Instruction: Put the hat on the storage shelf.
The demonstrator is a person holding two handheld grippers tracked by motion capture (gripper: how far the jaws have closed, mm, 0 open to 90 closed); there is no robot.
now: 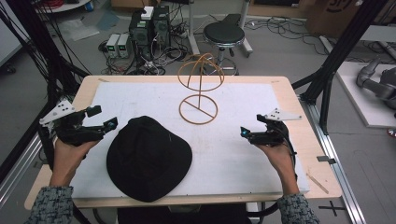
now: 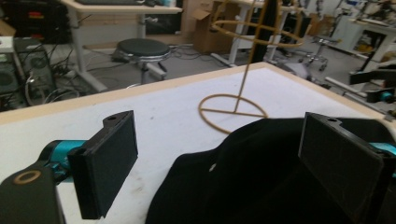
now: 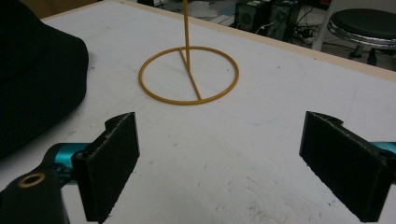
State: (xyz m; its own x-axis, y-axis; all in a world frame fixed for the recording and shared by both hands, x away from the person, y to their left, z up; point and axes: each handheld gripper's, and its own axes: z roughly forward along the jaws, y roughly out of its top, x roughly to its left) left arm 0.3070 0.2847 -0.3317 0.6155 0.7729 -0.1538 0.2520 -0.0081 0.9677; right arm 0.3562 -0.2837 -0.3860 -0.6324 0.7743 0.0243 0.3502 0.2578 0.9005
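A black brimmed hat (image 1: 148,158) lies flat on the white mat, near the table's front edge. Behind it stands a golden wire hat stand (image 1: 200,88) with a ring base and a domed top. My left gripper (image 1: 103,117) is open just left of the hat's brim, holding nothing. In the left gripper view the hat (image 2: 261,177) lies under and past the open left gripper (image 2: 217,168), with the stand (image 2: 233,109) beyond. My right gripper (image 1: 251,125) is open over bare mat, right of the hat. In the right gripper view, the right gripper (image 3: 219,163) faces the stand's base (image 3: 189,74), with the hat (image 3: 37,70) at left.
The white mat (image 1: 233,154) covers most of the wooden table (image 1: 303,140). On the floor behind are a black stool (image 1: 224,33), computer boxes (image 1: 149,28) and cables. Black frame posts (image 1: 341,51) stand at both sides, and a grey robot arm (image 1: 378,81) lies at far right.
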